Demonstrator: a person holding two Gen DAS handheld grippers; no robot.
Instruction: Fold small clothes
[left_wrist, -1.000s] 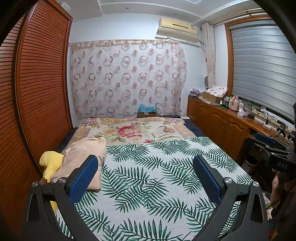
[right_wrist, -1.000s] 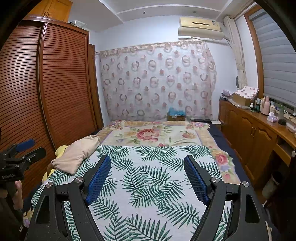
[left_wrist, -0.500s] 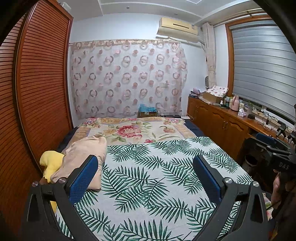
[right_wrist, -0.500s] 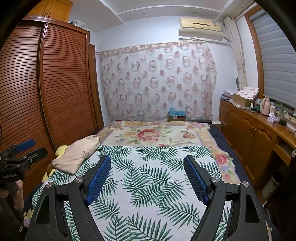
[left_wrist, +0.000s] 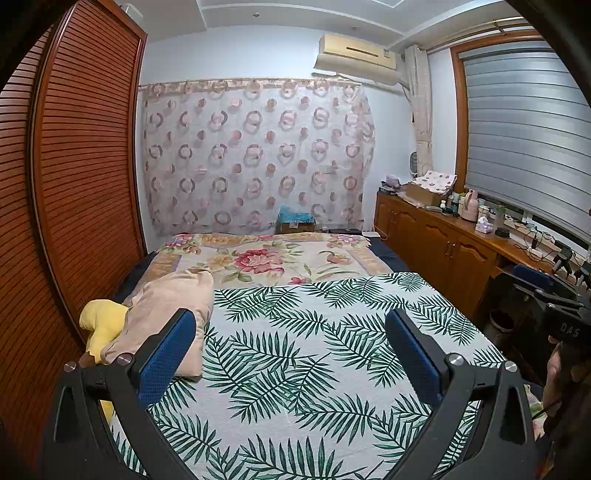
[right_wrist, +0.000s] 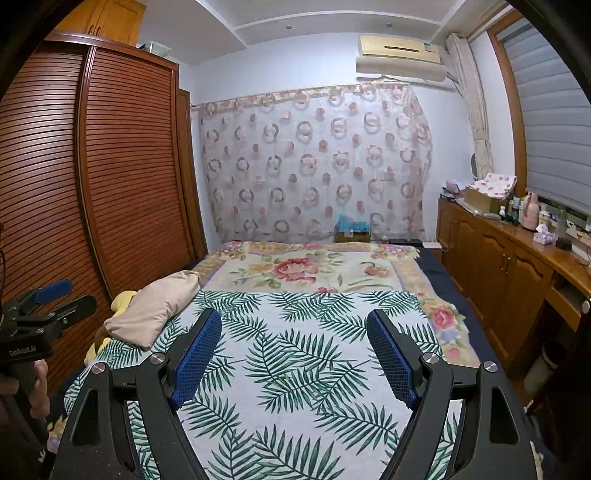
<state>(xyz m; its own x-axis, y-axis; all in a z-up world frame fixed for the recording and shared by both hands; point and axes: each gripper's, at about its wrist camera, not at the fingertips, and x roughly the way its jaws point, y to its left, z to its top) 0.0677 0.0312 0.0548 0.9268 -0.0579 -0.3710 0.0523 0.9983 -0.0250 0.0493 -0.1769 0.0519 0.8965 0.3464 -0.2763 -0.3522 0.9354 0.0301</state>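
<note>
A white sheet printed with dark green palm fronds (left_wrist: 295, 354) covers the near part of the bed. Beyond that sheet lies a cream blanket with red and pink roses and a tan border (left_wrist: 266, 258). At the sheet's left edge sit a plain beige pillow (left_wrist: 166, 306) and a bright yellow cloth (left_wrist: 101, 325). Behind the sheet hangs a pale curtain patterned with pink and brown rings (left_wrist: 255, 155). Left of the sheet stands a reddish-brown slatted wardrobe (left_wrist: 85, 166). The gripper pads (right_wrist: 195, 358) are blue on black frames.
</note>
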